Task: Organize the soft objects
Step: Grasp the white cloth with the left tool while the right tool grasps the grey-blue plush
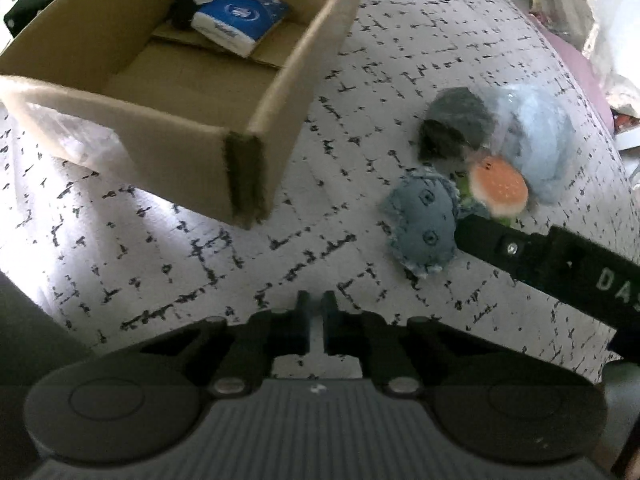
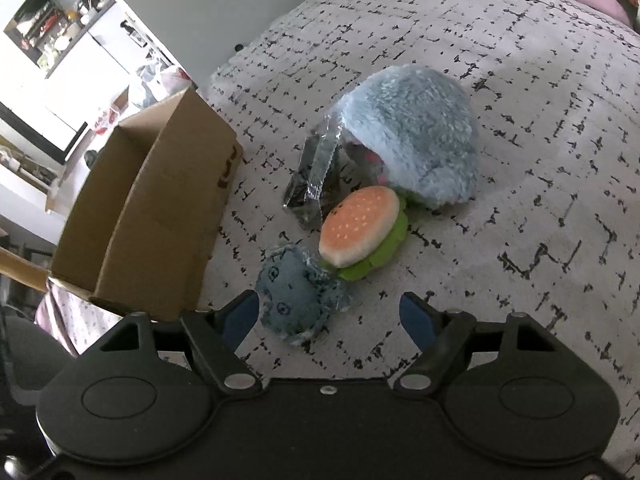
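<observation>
Right gripper (image 2: 330, 314) spread over denim pouch (image 2: 294, 300)

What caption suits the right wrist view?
Open right gripper nears denim pouch beside plush burger.

Left wrist view looks down from above the patterned bedcover (image 1: 168, 248), close to the cardboard box (image 1: 256, 120) and peering inside it, toys off to its right (somewhat blurred, probably motion). Right wrist view sits low and near, facing the plush burger (image 2: 360, 226) and denim toy (image 2: 294, 294). Both views share the box, the cover, and the toy cluster.
</observation>
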